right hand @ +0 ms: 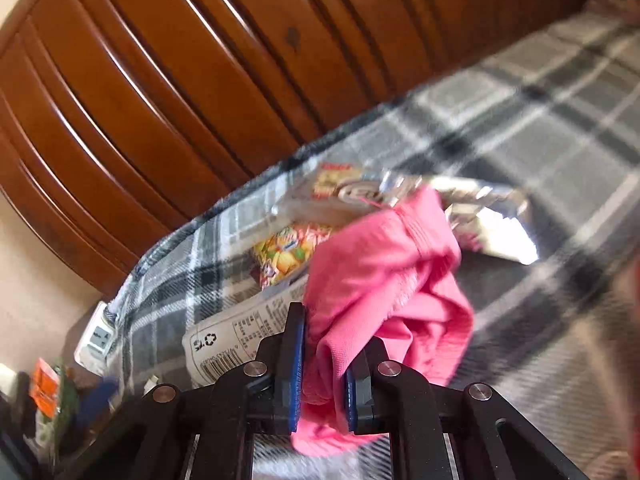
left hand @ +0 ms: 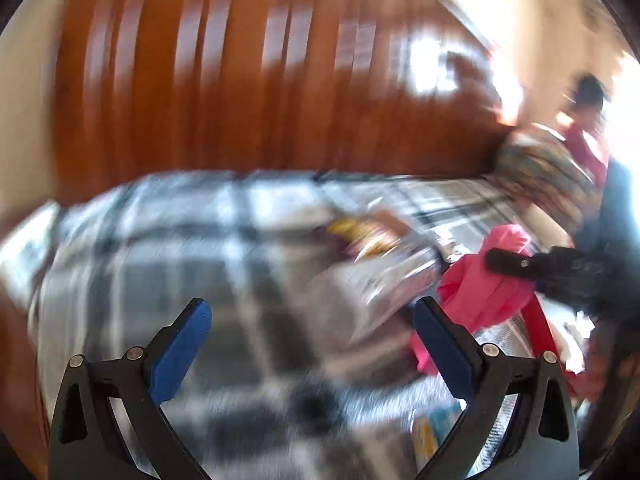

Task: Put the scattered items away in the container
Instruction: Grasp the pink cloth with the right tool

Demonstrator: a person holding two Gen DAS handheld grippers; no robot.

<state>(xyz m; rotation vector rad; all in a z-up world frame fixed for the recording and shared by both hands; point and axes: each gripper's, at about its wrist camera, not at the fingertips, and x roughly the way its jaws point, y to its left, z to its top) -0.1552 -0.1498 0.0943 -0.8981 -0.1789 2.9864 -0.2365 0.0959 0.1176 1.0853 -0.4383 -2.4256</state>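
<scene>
A crumpled pink cloth [right hand: 380, 272] hangs lifted above the plaid blanket, and my right gripper [right hand: 334, 332] is shut on its lower folds. Behind it lie a colourful snack packet [right hand: 288, 256], a silver foil packet [right hand: 480, 208] and a white packet with a barcode [right hand: 240, 328]. The left wrist view is badly blurred. There my left gripper [left hand: 312, 308] stands open over the blanket with nothing between its blue pads. To its right are the pink cloth [left hand: 496, 292], the black right gripper [left hand: 496, 261] and the packets [left hand: 368, 240]. A red-edged thing [left hand: 540, 332], perhaps the container, sits below the cloth.
A dark wooden headboard [right hand: 200, 60] backs the bed, which is covered by a grey plaid blanket [right hand: 540, 120]. A patterned pillow [left hand: 552, 168] and a blurred figure in red [left hand: 584, 136] are at the far right. Clutter [right hand: 48, 392] and a white device [right hand: 98, 340] lie beside the bed.
</scene>
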